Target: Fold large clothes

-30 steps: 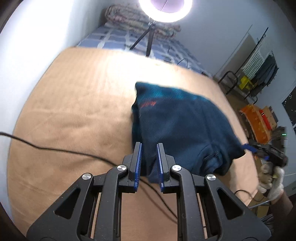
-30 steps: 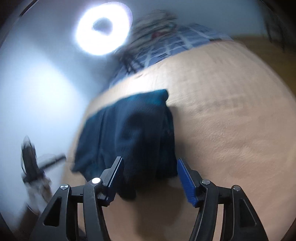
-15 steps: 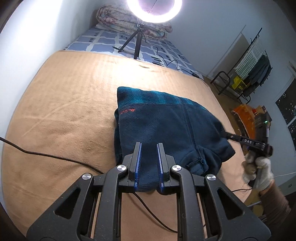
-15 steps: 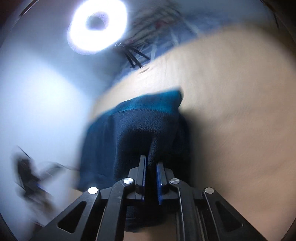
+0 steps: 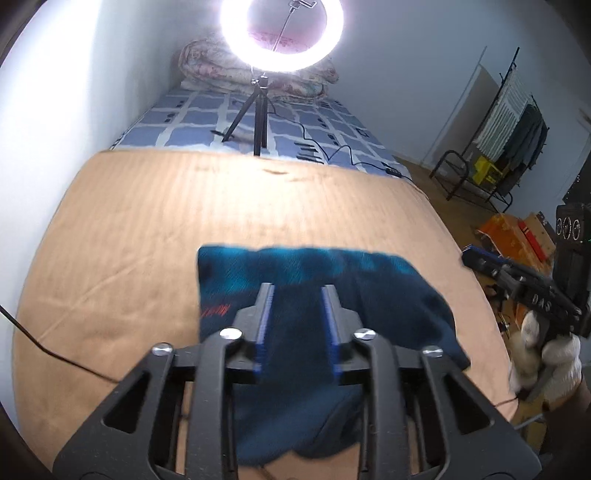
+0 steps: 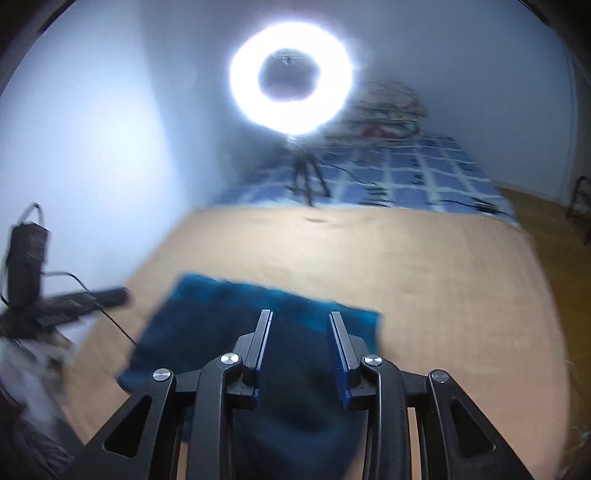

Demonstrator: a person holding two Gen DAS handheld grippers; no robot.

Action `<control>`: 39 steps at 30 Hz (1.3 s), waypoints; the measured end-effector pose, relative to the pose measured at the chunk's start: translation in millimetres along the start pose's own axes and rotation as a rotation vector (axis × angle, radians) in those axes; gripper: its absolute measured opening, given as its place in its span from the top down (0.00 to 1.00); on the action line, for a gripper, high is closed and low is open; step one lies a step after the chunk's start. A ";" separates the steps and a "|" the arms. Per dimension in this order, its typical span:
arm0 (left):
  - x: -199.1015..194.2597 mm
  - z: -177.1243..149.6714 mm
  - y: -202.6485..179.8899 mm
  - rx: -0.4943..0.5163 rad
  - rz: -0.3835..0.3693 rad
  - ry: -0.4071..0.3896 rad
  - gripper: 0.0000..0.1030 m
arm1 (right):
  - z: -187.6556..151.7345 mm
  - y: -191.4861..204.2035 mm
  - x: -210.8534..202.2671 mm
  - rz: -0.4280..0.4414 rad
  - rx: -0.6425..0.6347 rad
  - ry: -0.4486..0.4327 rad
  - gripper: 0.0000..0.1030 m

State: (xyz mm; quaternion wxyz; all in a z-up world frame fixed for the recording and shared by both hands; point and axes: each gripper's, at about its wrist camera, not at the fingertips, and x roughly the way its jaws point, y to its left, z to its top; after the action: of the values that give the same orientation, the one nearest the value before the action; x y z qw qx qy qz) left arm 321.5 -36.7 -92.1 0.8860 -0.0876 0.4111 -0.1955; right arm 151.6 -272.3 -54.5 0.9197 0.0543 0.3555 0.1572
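A dark blue fleece garment (image 5: 369, 288) with a teal far edge lies folded on the tan blanket (image 5: 147, 221); the right wrist view shows it (image 6: 207, 325) blurred. My left gripper (image 5: 296, 288) hovers over its near left part. The jaws are opening, with fabric showing between them but not pinched. Over the garment's near right part, my right gripper (image 6: 300, 313) is opening too, and its pads stand clear of the fleece. The left wrist view shows the right gripper (image 5: 517, 280) at the blanket's right edge, held by a white-gloved hand (image 5: 546, 354).
A ring light on a tripod (image 5: 282, 33) stands on the checked bedding (image 5: 192, 118) beyond the blanket, with a rolled quilt (image 5: 207, 70) behind. A black cable (image 5: 48, 350) crosses the blanket's left. A clothes rack (image 5: 517, 122) and orange boxes (image 5: 509, 229) stand right.
Both grippers held the garment's near edge, lifted and carried it toward the far edge. Now the jaws have parted, the fleece lies shorter, and the right gripper has rolled level.
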 end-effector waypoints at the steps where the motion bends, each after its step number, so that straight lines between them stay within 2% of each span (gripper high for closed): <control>1: 9.0 5.2 -4.8 -0.001 -0.002 0.005 0.74 | 7.0 3.9 12.2 0.027 0.012 0.013 0.71; 5: 46.5 15.9 -13.0 0.016 0.046 0.031 0.74 | 13.8 7.0 54.4 0.042 0.057 0.079 0.73; 9: 86.3 8.5 1.0 0.005 0.099 0.090 0.74 | 1.7 4.9 96.6 0.011 0.071 0.159 0.73; 14: 115.4 -17.2 30.7 -0.019 0.079 0.163 0.74 | -34.9 14.9 117.1 -0.042 -0.024 0.266 0.74; 17: 123.2 -33.1 37.9 0.023 0.047 0.159 0.74 | -57.3 10.9 124.9 -0.065 -0.019 0.292 0.77; 21: 111.5 -29.4 34.8 0.051 0.046 0.150 0.74 | -56.5 11.6 127.7 -0.075 -0.039 0.309 0.77; 27: 54.2 -36.0 32.4 0.075 0.031 0.121 0.74 | -43.0 5.6 68.5 -0.017 -0.034 0.246 0.74; 30: 31.0 -57.3 36.9 0.076 0.008 0.140 0.74 | -54.7 -4.2 37.5 -0.001 -0.036 0.241 0.74; 33: 28.5 -74.0 43.9 0.056 0.007 0.173 0.74 | -76.6 -7.3 22.7 0.021 -0.029 0.267 0.73; 36: 39.2 -85.3 56.1 0.007 0.011 0.215 0.74 | -100.0 -7.2 27.7 0.013 -0.028 0.312 0.73; 39: 45.7 -93.6 61.3 0.015 0.015 0.233 0.70 | -115.6 -8.8 44.0 -0.008 -0.031 0.361 0.73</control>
State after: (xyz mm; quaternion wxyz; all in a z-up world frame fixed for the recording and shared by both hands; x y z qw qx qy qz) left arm 293.7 0.4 -203.8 0.8343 -0.0547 0.5105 -0.2009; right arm 106.9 -267.6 -170.1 0.8422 0.0096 0.5128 0.1664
